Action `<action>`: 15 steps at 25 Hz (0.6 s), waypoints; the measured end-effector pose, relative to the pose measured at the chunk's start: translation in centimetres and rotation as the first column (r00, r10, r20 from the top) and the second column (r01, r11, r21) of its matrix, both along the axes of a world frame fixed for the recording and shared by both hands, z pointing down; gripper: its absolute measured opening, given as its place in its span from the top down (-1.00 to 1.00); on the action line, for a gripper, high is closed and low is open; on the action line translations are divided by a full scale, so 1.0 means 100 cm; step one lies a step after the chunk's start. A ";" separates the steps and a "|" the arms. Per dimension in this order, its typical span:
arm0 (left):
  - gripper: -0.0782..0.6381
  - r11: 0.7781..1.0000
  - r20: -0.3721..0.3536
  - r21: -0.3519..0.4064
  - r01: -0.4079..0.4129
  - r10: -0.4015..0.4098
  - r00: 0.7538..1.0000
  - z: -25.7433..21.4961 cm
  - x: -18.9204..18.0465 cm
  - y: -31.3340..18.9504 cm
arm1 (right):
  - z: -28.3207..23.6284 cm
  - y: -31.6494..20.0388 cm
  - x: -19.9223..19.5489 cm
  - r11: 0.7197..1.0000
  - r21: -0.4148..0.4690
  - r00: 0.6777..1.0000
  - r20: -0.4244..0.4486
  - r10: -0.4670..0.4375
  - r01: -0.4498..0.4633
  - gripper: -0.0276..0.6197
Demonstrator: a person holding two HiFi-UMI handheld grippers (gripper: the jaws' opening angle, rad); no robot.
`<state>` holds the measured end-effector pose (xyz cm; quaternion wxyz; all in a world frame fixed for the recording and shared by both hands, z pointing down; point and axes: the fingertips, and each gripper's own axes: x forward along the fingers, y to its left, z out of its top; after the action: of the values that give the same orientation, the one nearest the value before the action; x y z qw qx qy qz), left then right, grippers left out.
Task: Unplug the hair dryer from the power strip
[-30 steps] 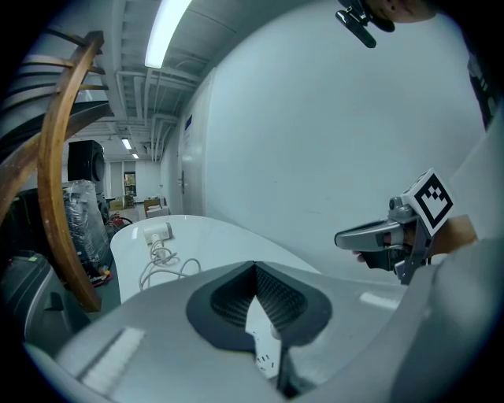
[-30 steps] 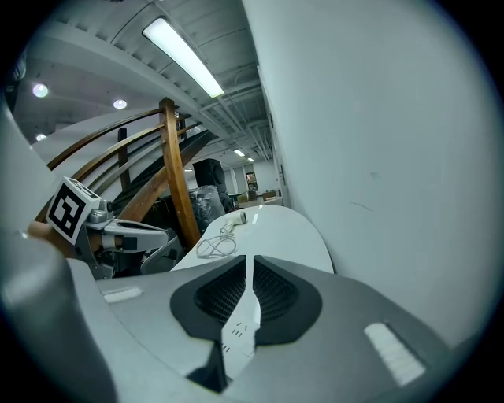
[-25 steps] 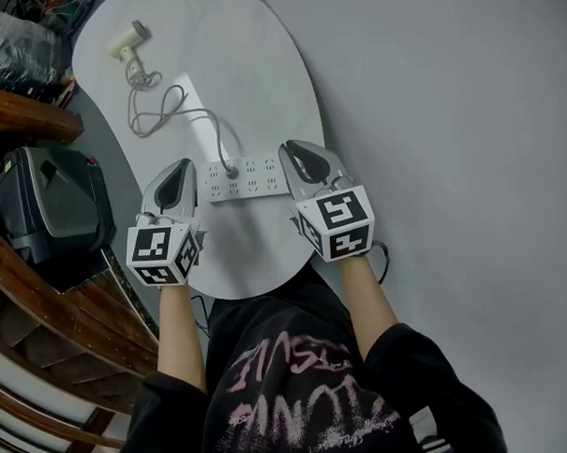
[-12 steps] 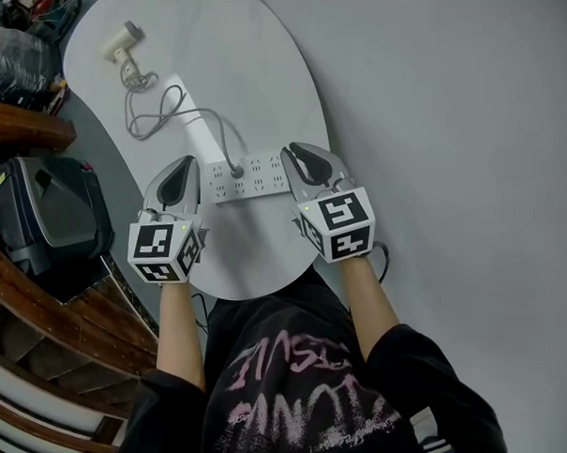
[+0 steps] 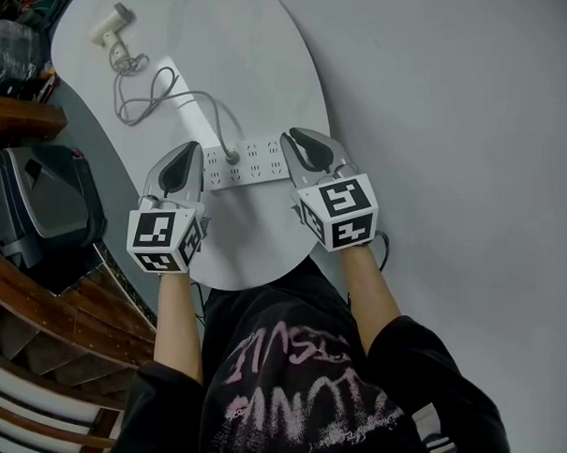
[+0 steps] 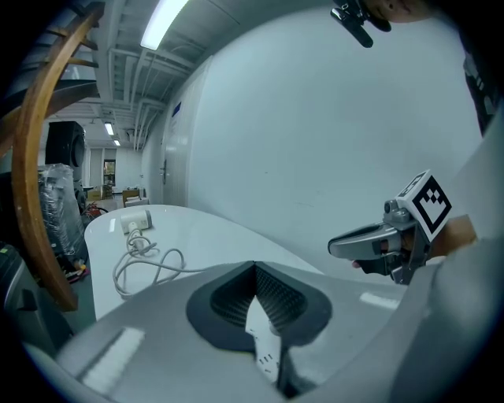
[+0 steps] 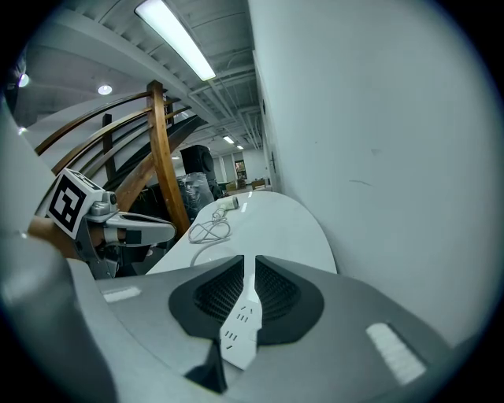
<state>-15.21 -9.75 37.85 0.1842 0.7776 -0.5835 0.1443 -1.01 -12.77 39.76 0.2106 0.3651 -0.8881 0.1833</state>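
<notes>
The small cream hair dryer (image 5: 109, 27) lies at the far end of the white oval table (image 5: 263, 60), its looped grey cord (image 5: 144, 91) plugged into the long white power strip (image 5: 260, 162) nearer the person. The left gripper (image 6: 255, 268) is at the strip's left end, jaw tips together. The right gripper (image 7: 250, 266) has just been opening, its jaws slightly apart with the strip's right end showing in the gap.

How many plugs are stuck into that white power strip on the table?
1. The grey plug of the hair dryer sits near the left end of the power strip in the head view. The strip's ends are partly covered, so another may be hidden.
</notes>
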 end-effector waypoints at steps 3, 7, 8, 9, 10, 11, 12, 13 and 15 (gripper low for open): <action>0.78 1.000 -0.005 -0.012 -0.001 0.001 1.000 0.007 0.001 0.001 | 0.006 0.002 -0.002 1.000 -0.013 1.000 -0.004 -0.004 0.004 0.74; 0.78 0.999 -0.011 -0.033 -0.004 0.004 1.000 0.019 0.003 0.004 | 0.019 0.007 -0.003 0.999 -0.036 1.000 -0.013 -0.012 0.012 0.74; 0.78 0.999 -0.013 -0.040 -0.006 0.005 1.000 0.022 0.004 0.005 | 0.022 0.009 -0.003 0.999 -0.042 1.000 -0.016 -0.014 0.014 0.74; 0.78 0.999 -0.016 -0.046 -0.007 0.006 1.000 0.026 0.005 0.007 | 0.025 0.010 -0.004 0.999 -0.048 1.000 -0.019 -0.016 0.015 0.74; 0.78 0.999 -0.019 -0.053 -0.008 0.007 1.000 0.029 0.005 0.008 | 0.029 0.012 -0.004 0.998 -0.055 1.000 -0.023 -0.019 0.018 0.74; 0.78 0.998 -0.023 -0.060 -0.009 0.008 1.000 0.033 0.005 0.009 | 0.032 0.014 -0.005 0.998 -0.062 0.999 -0.027 -0.022 0.020 0.74; 0.78 0.998 -0.026 -0.067 -0.010 0.008 1.000 0.037 0.006 0.011 | 0.036 0.016 -0.006 0.997 -0.069 0.999 -0.031 -0.025 0.023 0.74; 0.78 0.997 -0.029 -0.074 -0.011 0.009 1.000 0.042 0.006 0.013 | 0.040 0.018 -0.006 0.997 -0.076 0.999 -0.034 -0.028 0.025 0.74; 0.78 0.996 -0.036 -0.087 -0.014 0.011 0.999 0.050 0.007 0.016 | 0.048 0.022 -0.007 0.996 -0.088 0.999 -0.041 -0.033 0.029 0.74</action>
<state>-14.50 -8.13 42.86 0.2274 0.7749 -0.5685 0.1566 -1.76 -10.53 44.55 0.2482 0.3455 -0.8801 0.2110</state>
